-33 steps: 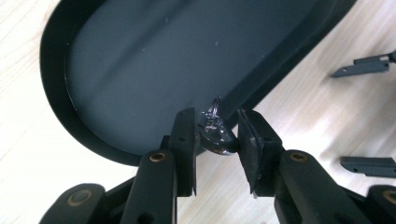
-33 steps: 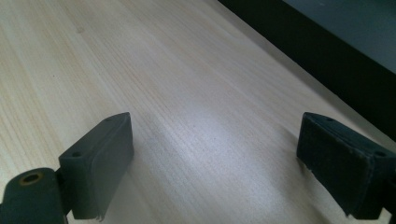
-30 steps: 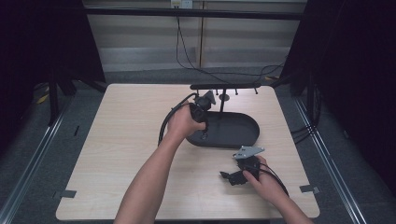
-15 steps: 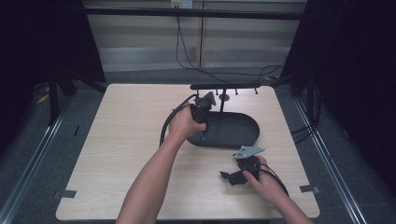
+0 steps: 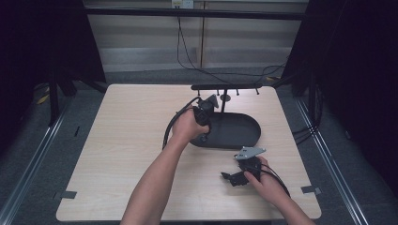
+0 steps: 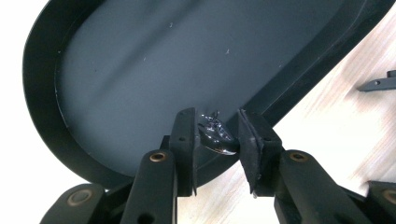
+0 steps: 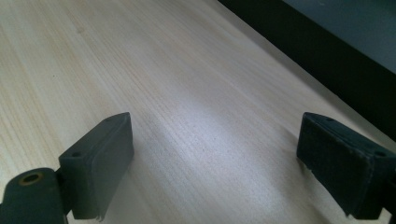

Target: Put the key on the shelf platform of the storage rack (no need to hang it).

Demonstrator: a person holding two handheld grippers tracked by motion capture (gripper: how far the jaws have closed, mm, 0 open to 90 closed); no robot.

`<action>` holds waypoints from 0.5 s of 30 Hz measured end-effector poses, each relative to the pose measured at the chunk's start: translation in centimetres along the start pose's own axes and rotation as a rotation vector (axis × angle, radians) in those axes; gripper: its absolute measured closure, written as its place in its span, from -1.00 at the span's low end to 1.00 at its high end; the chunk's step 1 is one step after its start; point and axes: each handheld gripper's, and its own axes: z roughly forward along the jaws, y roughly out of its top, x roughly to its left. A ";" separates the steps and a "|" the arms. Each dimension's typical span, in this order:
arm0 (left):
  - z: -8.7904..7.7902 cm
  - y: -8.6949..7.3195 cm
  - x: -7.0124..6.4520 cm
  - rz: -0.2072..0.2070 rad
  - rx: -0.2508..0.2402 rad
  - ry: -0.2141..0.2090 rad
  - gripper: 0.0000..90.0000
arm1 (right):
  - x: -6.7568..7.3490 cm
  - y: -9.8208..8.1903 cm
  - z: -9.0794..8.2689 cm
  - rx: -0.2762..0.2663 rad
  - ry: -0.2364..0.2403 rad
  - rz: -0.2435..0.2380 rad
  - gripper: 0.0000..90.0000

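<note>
A small shiny metal piece (image 6: 215,138) sits pinched between the pads of my left gripper (image 6: 215,127), which is shut on it. It hangs just above the near rim of a black oval tray (image 6: 140,70). In the high view the left gripper (image 5: 205,133) points down over the left end of that tray (image 5: 241,133). My right gripper (image 5: 228,177) lies low on the wooden table in front of the tray, jaws wide apart. Its own view shows the right gripper (image 7: 215,158) open over bare wood with nothing between the pads.
A black T-shaped stand (image 5: 225,87) with small pegs rises behind the tray. The tray's dark wall (image 7: 327,51) runs across the upper right of the right gripper view. Cables trail over the floor behind the wooden table (image 5: 126,140).
</note>
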 end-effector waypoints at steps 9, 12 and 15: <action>0.4 0.1 0.1 -0.002 -0.011 0.004 0.52 | 0.0 0.0 0.0 0.000 0.000 0.000 -0.76; 0.5 0.1 0.1 -0.004 -0.030 0.008 0.52 | 0.0 0.0 0.0 0.000 0.000 0.000 -0.76; 0.6 0.0 0.2 -0.008 -0.043 0.000 0.52 | 0.0 0.0 0.0 -0.001 0.000 0.000 -0.76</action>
